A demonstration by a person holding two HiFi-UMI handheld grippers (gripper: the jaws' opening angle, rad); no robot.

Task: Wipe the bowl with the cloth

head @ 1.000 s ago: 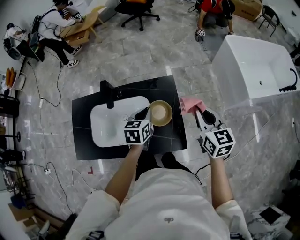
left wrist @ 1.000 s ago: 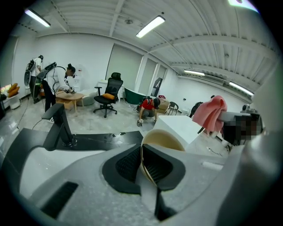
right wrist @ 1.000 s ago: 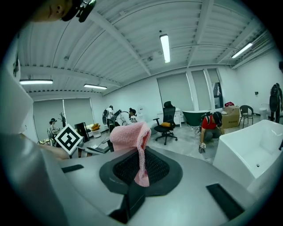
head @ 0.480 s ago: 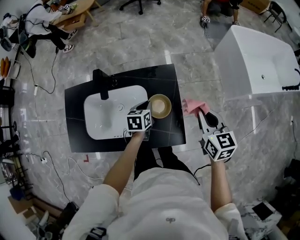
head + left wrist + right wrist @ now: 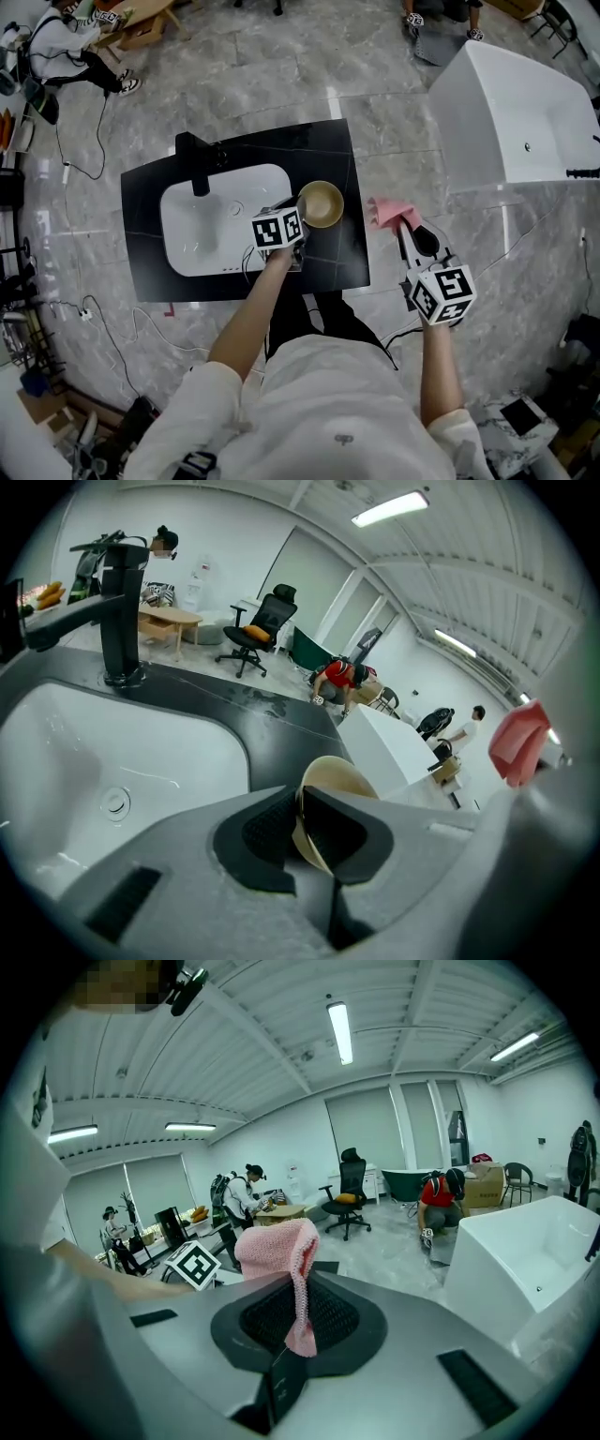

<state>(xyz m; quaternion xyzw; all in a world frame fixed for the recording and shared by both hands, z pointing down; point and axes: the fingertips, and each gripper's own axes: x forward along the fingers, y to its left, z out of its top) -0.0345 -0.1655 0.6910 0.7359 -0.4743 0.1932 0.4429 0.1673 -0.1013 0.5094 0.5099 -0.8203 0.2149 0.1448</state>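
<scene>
left hand-held gripper [image 5: 298, 217] pinches the rim of the round tan bowl [image 5: 321, 203], over the right part of the black worktop [image 5: 328, 155] beside the white sunken basin [image 5: 202, 225]. right hand-held gripper [image 5: 405, 225] is clamped on the pink knitted cloth [image 5: 387, 214], off the worktop's right edge, near the bowl but apart. assessment: both items secured; wiping not yet begun, all of it outstanding.

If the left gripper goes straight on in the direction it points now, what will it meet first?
Likely the black countertop beside the sink; the bowl held by the left gripper would touch first. Depth is unclear.
</scene>
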